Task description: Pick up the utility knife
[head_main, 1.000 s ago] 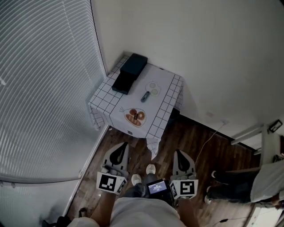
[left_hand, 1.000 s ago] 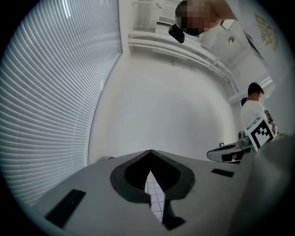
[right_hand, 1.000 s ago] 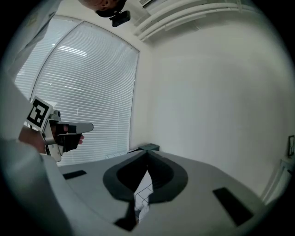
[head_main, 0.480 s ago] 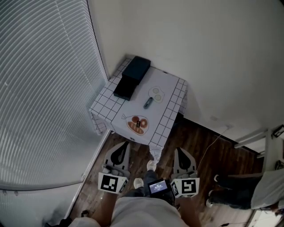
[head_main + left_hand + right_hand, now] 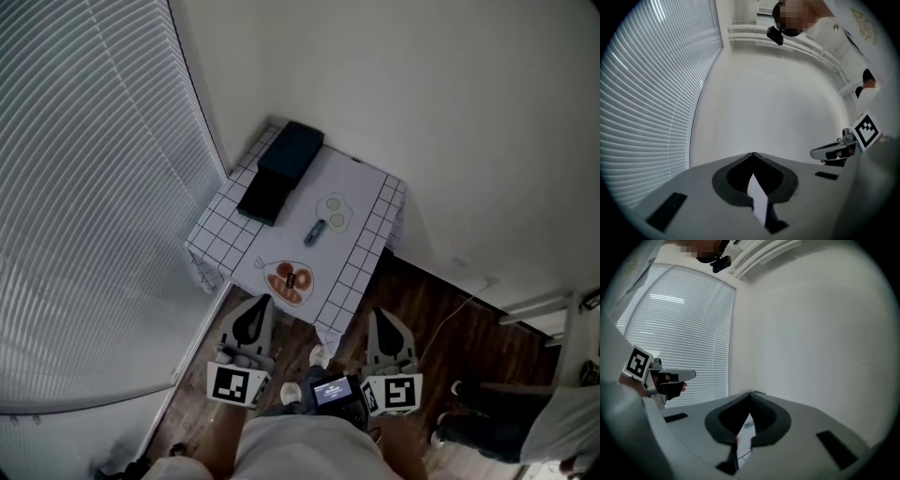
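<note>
Two sets of jaws are closed with nothing in them: left gripper and right gripper hover short of the table. The utility knife lies on it, well ahead of the fingertips. Approach stage, I'd judge; next, reach forward and open one pair.

left tongs closed, right tongs closed

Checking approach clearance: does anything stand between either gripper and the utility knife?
Nothing visible does. The utility knife lies bare mid-table; the low orange heart-shaped patch sits near the front edge, the black boxes behind.
</note>
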`<state>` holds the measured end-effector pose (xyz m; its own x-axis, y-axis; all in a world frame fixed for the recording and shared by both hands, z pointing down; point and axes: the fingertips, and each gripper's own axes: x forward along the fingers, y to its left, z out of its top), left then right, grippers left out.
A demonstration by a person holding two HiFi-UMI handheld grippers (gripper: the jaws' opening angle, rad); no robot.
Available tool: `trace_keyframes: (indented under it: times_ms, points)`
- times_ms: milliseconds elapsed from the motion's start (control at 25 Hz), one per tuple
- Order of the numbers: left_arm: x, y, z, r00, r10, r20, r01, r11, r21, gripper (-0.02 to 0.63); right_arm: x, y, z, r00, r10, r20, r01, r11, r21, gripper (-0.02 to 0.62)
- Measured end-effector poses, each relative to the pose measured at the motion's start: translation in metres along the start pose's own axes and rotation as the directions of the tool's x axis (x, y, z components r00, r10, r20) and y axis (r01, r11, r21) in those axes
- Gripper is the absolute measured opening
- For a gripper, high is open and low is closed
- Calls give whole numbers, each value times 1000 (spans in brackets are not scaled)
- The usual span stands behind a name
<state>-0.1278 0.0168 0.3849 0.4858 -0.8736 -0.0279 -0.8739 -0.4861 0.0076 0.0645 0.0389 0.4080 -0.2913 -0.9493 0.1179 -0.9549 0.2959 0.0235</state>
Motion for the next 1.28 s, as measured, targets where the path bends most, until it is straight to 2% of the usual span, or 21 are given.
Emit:
trace_keyframes:
  times_ms: [360,600,880,1280]
  points:
    - [58,4,12,1000,-7,-9,6,1000,-15,6,43,-38,17,1000,4,7,-4,1000,7,6]
    - [85,2,15,1000,4,-8,-4,1000,5,6,57,-60,22,1000,8,24,-8,1000,14,6]
    - [105,3,18,999,39,-1,-39,999,18,6,74,-81,29,999,12,48,-13,1000,19,6]
    - [115,20,17,998,67,-16,-66,998,19,6,95,-85,33,998,24,61,-27,998,53,6]
